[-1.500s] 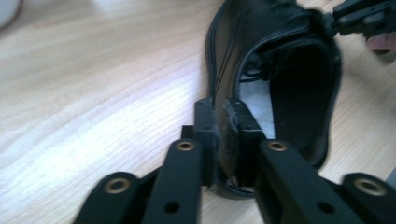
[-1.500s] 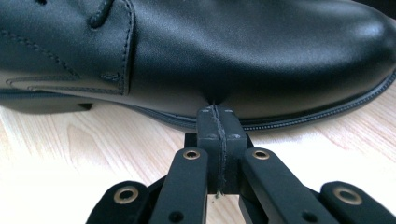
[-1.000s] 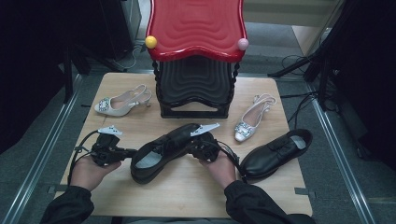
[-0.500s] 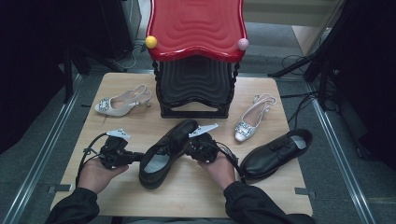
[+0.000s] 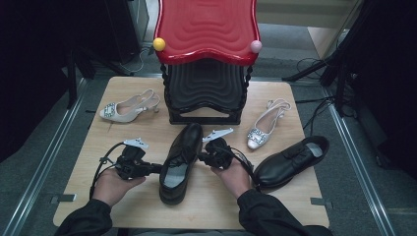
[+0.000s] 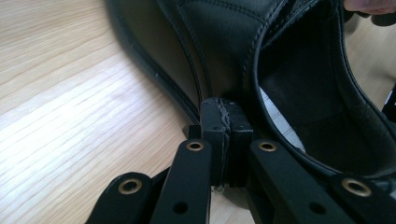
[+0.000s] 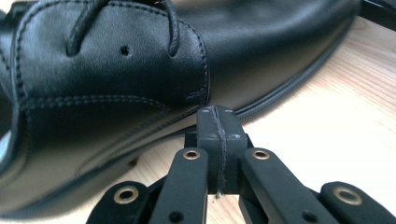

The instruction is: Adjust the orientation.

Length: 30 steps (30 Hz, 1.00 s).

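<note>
Near the table's (image 5: 98,147) front edge, about midway along it, the black lace-up shoe (image 5: 181,162) lies toe toward the rack (image 5: 206,93). Both tools are pressed together on nothing: the left gripper (image 5: 156,168) nudges its left side, the right gripper (image 5: 201,158) its right. With no real hold, an uneven push could spin or tip the shoe, or a tip could slide off the slick leather
</note>
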Available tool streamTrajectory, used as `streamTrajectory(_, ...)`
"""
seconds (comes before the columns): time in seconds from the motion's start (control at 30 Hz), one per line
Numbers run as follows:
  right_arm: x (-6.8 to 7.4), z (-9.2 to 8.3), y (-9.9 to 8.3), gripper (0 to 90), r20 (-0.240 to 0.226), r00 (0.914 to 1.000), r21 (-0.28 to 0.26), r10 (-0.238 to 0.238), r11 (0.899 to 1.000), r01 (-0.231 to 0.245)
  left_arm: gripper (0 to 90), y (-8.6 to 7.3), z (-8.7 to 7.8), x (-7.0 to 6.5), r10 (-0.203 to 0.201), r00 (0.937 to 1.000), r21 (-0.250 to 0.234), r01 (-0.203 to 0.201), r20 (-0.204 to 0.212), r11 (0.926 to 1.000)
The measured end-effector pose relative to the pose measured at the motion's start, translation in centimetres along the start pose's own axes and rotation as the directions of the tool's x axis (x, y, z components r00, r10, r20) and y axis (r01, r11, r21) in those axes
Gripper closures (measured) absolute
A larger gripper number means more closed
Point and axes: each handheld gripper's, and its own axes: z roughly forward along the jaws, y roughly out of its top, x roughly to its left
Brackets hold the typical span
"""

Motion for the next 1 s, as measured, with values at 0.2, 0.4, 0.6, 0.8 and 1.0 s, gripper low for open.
streamTrajectory(0.2, -0.2, -0.3, 0.1, 90.0, 0.005, 0.9999, -0.008, 0.012, 1.0, -0.012, 89.3, 0.4, 0.7, -0.4, 0.001, 1.0, -0.002, -0.001, 0.007, 1.0)
streamTrajectory(0.4, -0.4, -0.3, 0.1, 90.0, 0.009, 0.9997, -0.013, 0.023, 1.0, -0.023, 88.8, 0.7, 1.1, -0.4, 0.0, 1.0, -0.009, 0.0, 0.002, 1.0)
streamTrajectory(0.6, -0.8, -0.4, 0.2, 85.7, -0.005, 0.9999, -0.005, 0.016, 1.0, -0.016, 83.2, 0.7, 0.6, -0.1, -0.018, 0.9998, -0.018, 0.019, 0.009, 0.9997)
streamTrajectory(0.8, -1.0, -2.0, 0.2, 71.3, -0.049, 0.9987, -0.06, 0.014, 0.998, -0.017, 66.2, 0.4, -0.2, -0.1, 0.004, 0.9999, -0.009, -0.004, 0.015, 0.9999)
streamTrajectory(1.0, -0.9, -3.6, -0.4, 58.0, -0.071, 0.9971, -0.099, -0.029, 0.995, 0.022, 49.3, 0.7, -0.7, -0.1, 0.022, 0.9998, -0.004, -0.022, 0.001, 0.9998)
